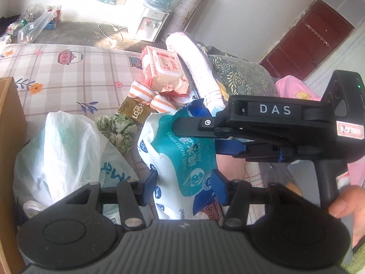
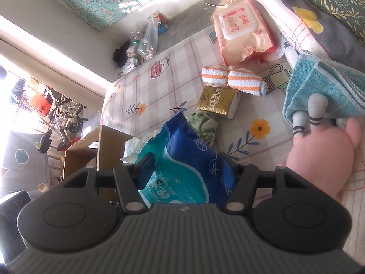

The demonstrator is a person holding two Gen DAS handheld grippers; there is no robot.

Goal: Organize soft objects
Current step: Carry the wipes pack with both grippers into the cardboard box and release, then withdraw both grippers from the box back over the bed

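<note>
A water dispenser (image 1: 149,24) stands by the wall near a red door (image 1: 305,43).

Wipes pack (image 1: 182,159) between tongs: teal, blue, white. Beyond tongs: rolled towel (image 2: 232,80) orange-white striped; tissue pack (image 2: 216,101) gold; bed sheet (image 1: 68,73) pink-grey check, flower prints.
</note>
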